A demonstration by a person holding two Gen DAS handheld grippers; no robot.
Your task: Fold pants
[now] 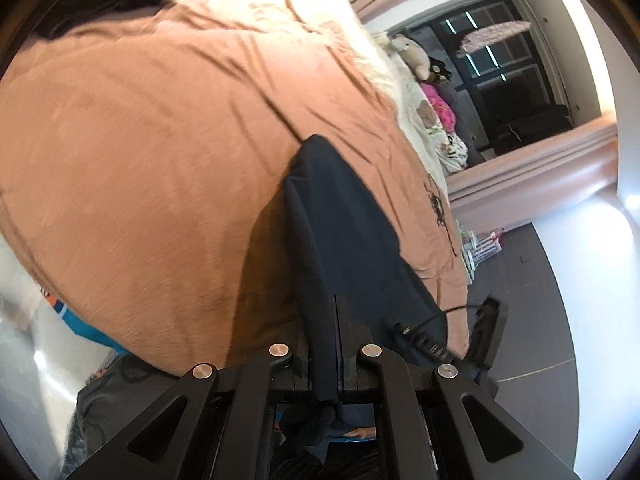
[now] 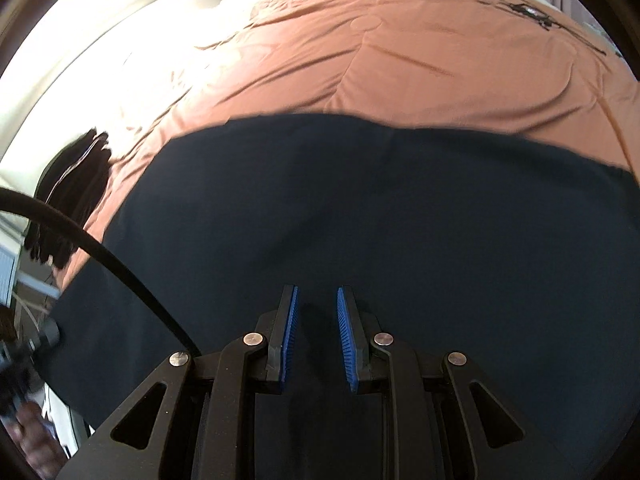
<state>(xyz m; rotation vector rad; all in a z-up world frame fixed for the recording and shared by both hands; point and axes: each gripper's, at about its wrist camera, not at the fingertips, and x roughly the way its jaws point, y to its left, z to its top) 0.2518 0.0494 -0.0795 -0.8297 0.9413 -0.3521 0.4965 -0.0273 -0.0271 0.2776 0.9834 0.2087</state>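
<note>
- Through the left wrist camera we see the left tongs (image 1: 325, 320) pressed together on a fold of the dark navy pants (image 1: 340, 216), the cloth caught between the two black fingers and hanging loose below them.
- Ahead of these tongs the pants run away as a narrow dark strip over the orange bedspread (image 1: 152, 140), which covers the bed on the left side of the tongs and beyond them.
- To the right of the tongs a black cable (image 1: 436, 316) crosses the pants, with grey floor (image 1: 540, 300) further right.
- Through the right wrist camera we see the right tongs (image 2: 317, 334) slightly spread, their blue pads (image 2: 290, 332) apart and pinching nothing.
- The pants (image 2: 380, 208) lie spread wide under and ahead of these tongs; whether the pads touch the cloth we cannot tell.
- Beyond the pants lies the orange bedspread (image 2: 400, 52); left of the tongs a black cable (image 2: 108, 260) arcs across.
</note>
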